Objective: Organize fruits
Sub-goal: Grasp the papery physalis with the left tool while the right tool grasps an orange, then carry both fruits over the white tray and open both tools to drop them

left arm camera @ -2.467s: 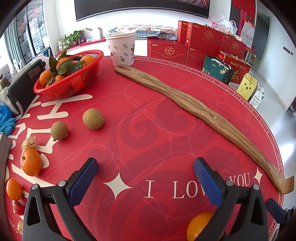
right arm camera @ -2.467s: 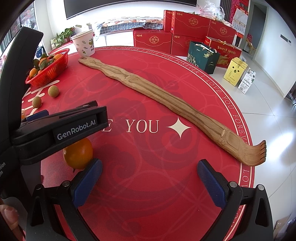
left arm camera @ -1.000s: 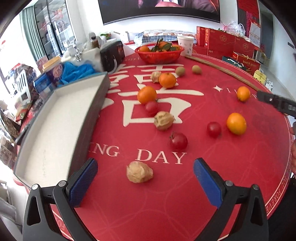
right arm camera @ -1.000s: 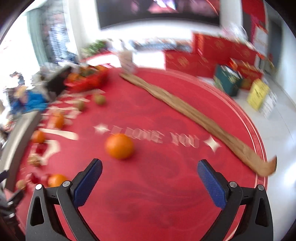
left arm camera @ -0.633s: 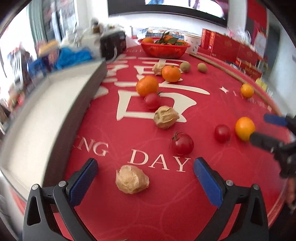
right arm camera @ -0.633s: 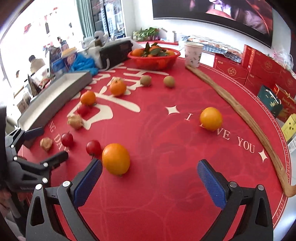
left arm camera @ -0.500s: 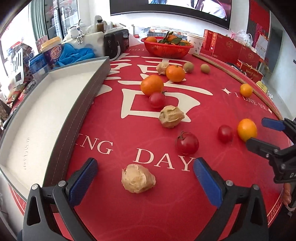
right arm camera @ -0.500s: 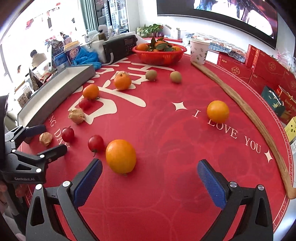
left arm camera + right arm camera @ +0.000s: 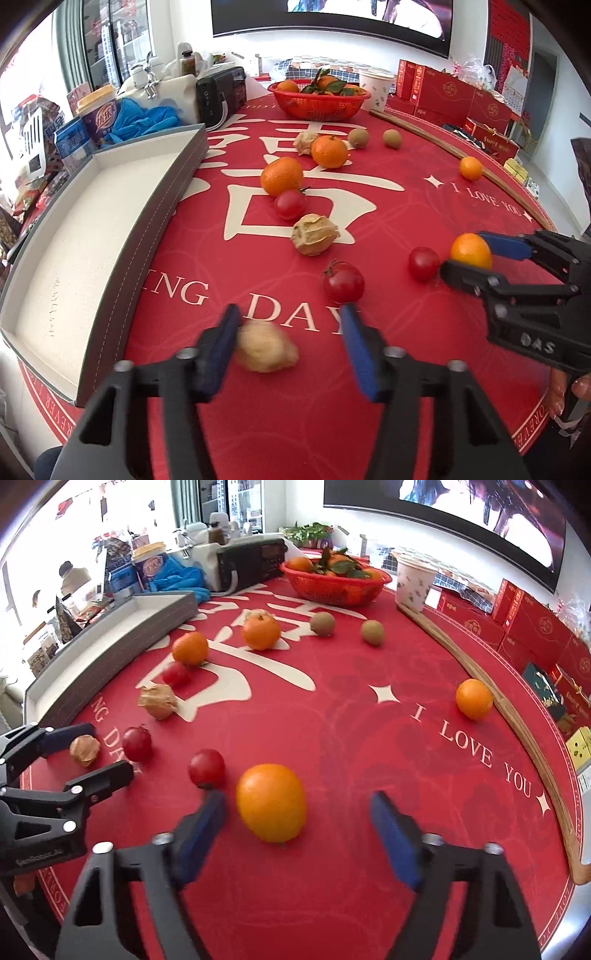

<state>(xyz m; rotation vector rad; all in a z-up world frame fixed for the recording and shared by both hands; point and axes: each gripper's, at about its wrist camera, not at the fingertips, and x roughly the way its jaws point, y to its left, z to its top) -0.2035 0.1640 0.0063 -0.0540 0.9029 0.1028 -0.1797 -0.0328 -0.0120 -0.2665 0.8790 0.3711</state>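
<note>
**Fruit on red table: two grippers, jaws apart**

Left gripper: jaws partly apart around a husked physalis; left pad touching it, right pad clear. Right gripper: jaws wide, large orange between them, not gripped. Nearby: cherry tomatoes, second physalis, mandarins. Left edge: grey tray. Far side: red basket.

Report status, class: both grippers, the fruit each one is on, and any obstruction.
Left gripper open, straddling husked fruit. Right gripper open around orange, not yet clamped. Cherry tomato close beside right gripper's left finger.
</note>
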